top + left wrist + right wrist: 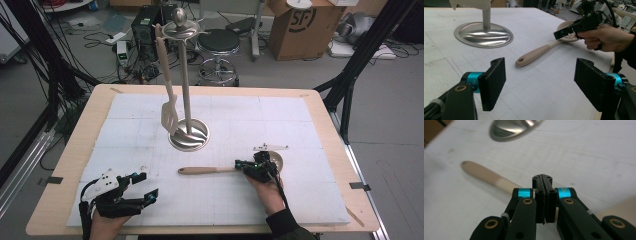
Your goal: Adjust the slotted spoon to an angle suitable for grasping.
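1. My right gripper (240, 163) hovers over the slotted spoon (225, 169), which lies flat on the white mat (300, 200) in front of the utensil stand (188, 135). Its jaws are pressed together with nothing between them.
2. I judge the next step is a grasp, so I part those jaws before lowering.
3. I straddle the handle near the bowl end, square to it.
4. My left gripper (145, 187) waits with jaws apart, well clear; I leave it there.
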`<state>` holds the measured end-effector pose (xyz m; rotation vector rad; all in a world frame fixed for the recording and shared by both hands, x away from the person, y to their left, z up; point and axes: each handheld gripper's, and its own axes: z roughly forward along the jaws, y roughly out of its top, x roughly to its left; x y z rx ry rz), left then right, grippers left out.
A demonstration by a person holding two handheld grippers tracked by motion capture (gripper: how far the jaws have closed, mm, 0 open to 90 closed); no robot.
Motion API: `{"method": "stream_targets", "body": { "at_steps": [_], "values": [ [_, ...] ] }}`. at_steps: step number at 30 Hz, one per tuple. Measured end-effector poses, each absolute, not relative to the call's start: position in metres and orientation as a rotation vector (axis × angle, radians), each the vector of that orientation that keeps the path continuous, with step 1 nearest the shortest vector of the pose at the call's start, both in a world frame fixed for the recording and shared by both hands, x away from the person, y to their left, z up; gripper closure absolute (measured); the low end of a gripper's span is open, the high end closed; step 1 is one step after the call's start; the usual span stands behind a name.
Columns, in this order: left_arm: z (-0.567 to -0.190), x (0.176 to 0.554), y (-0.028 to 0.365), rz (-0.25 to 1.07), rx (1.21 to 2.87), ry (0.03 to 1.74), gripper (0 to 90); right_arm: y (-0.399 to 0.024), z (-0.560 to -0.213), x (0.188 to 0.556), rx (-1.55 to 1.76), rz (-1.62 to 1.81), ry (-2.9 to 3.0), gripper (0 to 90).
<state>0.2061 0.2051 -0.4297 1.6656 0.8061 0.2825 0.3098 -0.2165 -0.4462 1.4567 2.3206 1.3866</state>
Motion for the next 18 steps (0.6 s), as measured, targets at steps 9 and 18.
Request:
{"method": "stream_targets", "body": {
  "at_steps": [9,18],
  "values": [
    [-0.430,0.206,0.205,0.283,1.665,0.806,26.1,-0.174,-0.449,0.301,1.285,1.514,2.469,90.0],
    [-0.429,0.206,0.206,0.283,1.663,0.802,26.2,-0.127,-0.456,0.298,1.125,1.533,2.594,90.0]
  ]
}}
